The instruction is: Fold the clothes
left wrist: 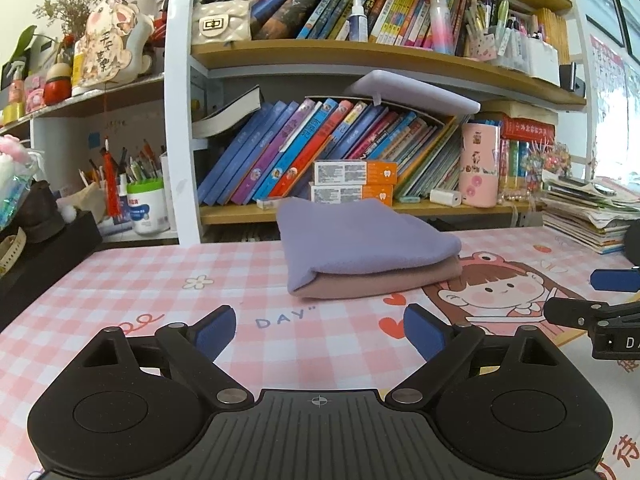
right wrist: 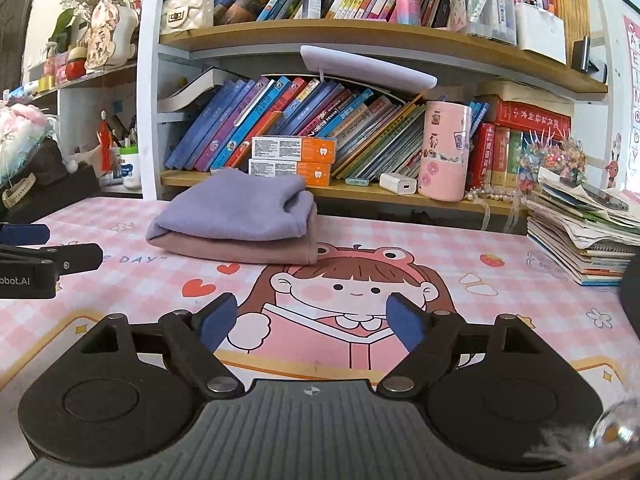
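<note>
both tongs are spread wide with nothing in them, left tongs (left wrist: 319, 330) and right tongs (right wrist: 312, 322) hovering over the pink checkered desk (left wrist: 160, 280). the folded purple cloth (left wrist: 360, 240) sits on a folded pink cloth (left wrist: 380, 280) near the bookshelf (left wrist: 360, 52).

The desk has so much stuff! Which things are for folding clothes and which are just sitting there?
For the job: folded purple cloth on folded pink cloth; left gripper and right gripper, both open and empty.

Just lying about: books, orange boxes, pink cup, paper stack, white purse.
</note>
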`<state>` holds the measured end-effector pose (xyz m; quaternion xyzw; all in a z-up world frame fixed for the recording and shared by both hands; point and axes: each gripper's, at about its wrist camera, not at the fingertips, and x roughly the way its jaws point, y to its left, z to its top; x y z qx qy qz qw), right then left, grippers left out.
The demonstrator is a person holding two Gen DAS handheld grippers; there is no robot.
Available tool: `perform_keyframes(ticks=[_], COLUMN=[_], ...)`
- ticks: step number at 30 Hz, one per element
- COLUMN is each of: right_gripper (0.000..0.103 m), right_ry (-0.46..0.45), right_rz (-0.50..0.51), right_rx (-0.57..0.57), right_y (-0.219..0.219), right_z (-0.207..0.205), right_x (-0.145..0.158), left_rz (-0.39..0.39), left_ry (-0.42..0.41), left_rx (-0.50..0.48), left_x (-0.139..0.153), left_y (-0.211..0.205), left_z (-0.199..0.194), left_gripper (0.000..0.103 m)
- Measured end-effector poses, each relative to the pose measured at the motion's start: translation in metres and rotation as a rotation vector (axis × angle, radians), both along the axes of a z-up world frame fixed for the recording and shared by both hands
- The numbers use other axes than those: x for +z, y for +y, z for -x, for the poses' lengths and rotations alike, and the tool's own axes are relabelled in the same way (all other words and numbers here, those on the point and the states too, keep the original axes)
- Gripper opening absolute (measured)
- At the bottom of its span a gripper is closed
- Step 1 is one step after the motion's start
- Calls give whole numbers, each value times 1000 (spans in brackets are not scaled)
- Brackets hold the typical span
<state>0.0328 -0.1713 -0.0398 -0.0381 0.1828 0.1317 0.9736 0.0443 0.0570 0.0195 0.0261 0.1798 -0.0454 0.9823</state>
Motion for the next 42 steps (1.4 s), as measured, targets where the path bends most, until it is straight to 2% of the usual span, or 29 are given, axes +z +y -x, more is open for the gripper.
perform_keyframes(ticks=[20, 22, 28, 42], right_gripper=[87, 93, 103, 103], right_ry=[-6, -8, -20, -21], right_rz=[2, 2, 8, 16], right_rx=[-5, -8, -16, -29], right_y=[0, 0, 0, 0], right_z=[1, 1, 2, 2], right_x=[-3, -2, -2, -2], left_rz=[-21, -21, -30, -46], left_ry=[18, 21, 29, 39], left_rx=[1, 4, 12, 35], left_x=[-6, -6, -6, -7], left_y=[-3, -3, -4, -6], left_z=[-1, -2, -3, -5], left_gripper=[98, 99, 103, 103])
